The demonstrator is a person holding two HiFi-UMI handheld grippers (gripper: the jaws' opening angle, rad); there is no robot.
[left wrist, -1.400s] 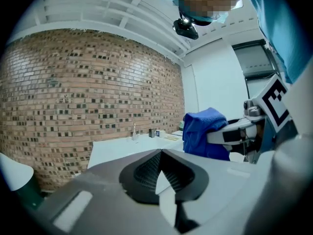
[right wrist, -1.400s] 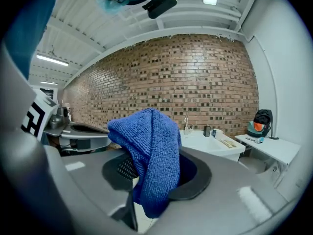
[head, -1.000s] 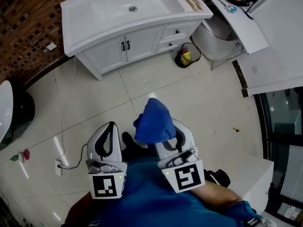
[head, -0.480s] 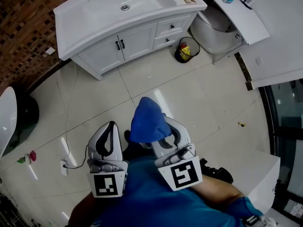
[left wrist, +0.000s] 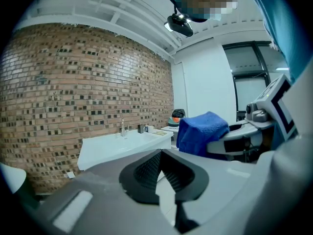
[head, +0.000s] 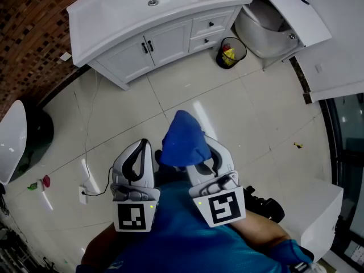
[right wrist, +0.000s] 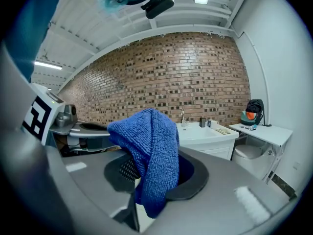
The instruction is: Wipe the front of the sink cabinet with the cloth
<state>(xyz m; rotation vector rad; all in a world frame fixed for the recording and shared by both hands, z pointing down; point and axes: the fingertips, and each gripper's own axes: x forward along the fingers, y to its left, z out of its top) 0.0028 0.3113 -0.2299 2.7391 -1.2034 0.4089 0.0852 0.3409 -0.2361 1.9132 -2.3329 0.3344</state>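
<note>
The white sink cabinet [head: 165, 44] stands far ahead across the tiled floor, its doors and drawers facing me; it also shows in the gripper views [left wrist: 122, 148] [right wrist: 208, 138]. A blue cloth [head: 182, 136] hangs bunched over the tips of my right gripper [head: 193, 155], which is shut on it. In the right gripper view the cloth [right wrist: 151, 151] drapes down between the jaws and hides their tips. My left gripper [head: 136, 148] is held beside the right one, close to my body, shut with nothing in it [left wrist: 160, 152]. Both grippers are well short of the cabinet.
A small black bin [head: 230, 51] stands right of the cabinet, beside a toilet [head: 267, 27] and a white shelf [head: 296, 13]. A dark object [head: 35, 134] and a cable [head: 91, 169] lie at the left. A brick wall [head: 28, 21] runs behind.
The head view has shifted a little, so the cabinet sits slightly higher in it. Both grippers have drifted slightly right in the view. The cloth stays in the right gripper.
</note>
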